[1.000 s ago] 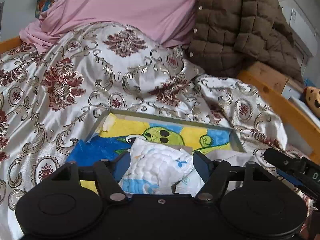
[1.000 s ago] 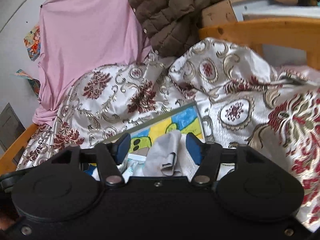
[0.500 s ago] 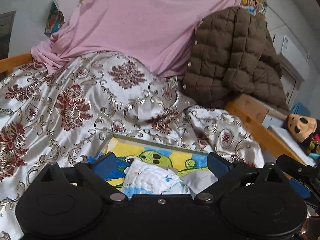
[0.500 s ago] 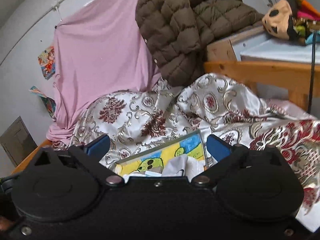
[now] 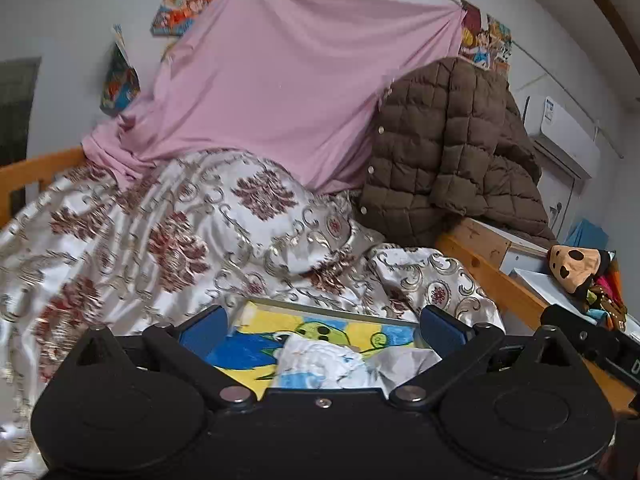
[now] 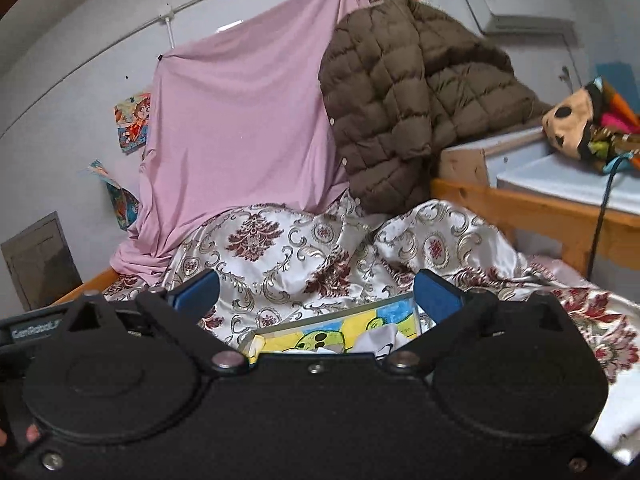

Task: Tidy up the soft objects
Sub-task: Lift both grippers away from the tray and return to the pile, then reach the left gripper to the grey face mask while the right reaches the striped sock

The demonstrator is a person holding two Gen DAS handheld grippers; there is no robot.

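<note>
White-and-blue soft cloths (image 5: 320, 364) are lying bunched on the yellow-and-blue painted picture board (image 5: 256, 344), which is sitting on the shiny floral satin bedspread (image 5: 168, 240). I'm holding the left gripper (image 5: 322, 330) just above them, jaws spread wide and gripping nothing. The right gripper (image 6: 316, 294) is hanging wide open and empty too.

Wall posters (image 5: 182, 10), air conditioner (image 5: 560, 136), wooden bed frame (image 6: 532, 210)
</note>
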